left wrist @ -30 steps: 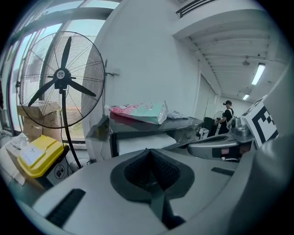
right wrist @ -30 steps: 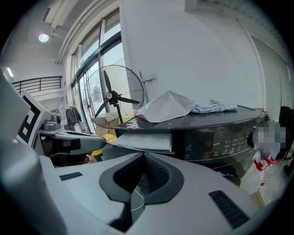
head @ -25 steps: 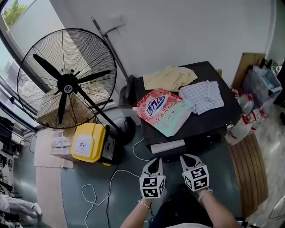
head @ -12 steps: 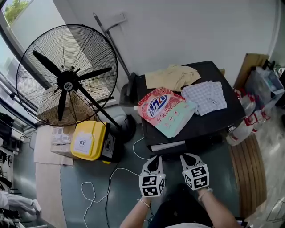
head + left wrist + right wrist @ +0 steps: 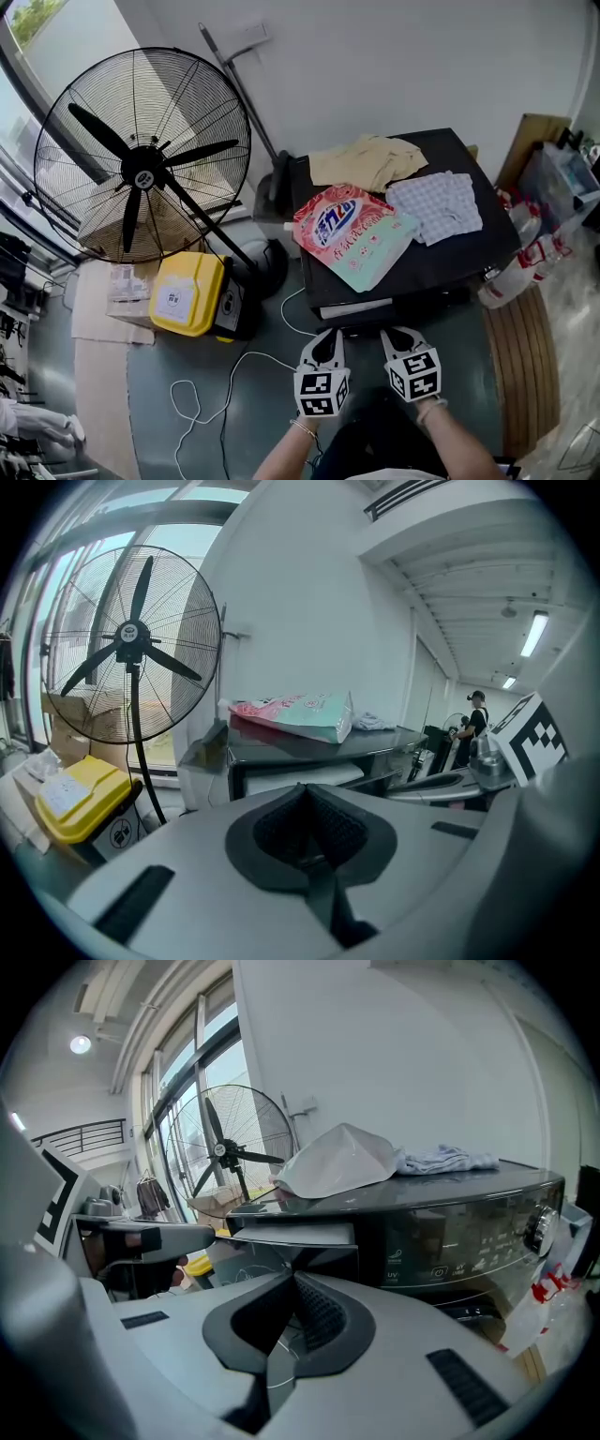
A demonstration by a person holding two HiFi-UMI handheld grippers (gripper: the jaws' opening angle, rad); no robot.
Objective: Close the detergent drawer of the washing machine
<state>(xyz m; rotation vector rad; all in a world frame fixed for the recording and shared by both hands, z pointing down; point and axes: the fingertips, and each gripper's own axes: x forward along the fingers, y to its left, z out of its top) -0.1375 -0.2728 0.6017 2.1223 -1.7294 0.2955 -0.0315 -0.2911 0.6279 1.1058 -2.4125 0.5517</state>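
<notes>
In the head view the dark grey front-loading washing machine (image 5: 441, 258) carries a pink and mint detergent bag (image 5: 354, 230), a beige crumpled cloth (image 5: 366, 159) and a blue checked cloth (image 5: 436, 206) on its top. Its white detergent drawer (image 5: 356, 307) sticks out of the front at the left corner. The left gripper (image 5: 325, 339) and right gripper (image 5: 398, 336) hang side by side just short of the drawer, touching nothing. A big black floor fan (image 5: 141, 159) and a yellow plastic case (image 5: 187, 295) stand to the left. In the left gripper view the fingers (image 5: 323, 822) are pressed together with nothing between them, and the drawer (image 5: 295, 776) lies straight ahead beyond their tips. In the right gripper view the fingers (image 5: 319, 1312) are likewise together and empty, with the drawer (image 5: 291, 1233) projecting just past and above them, apart from them.
</notes>
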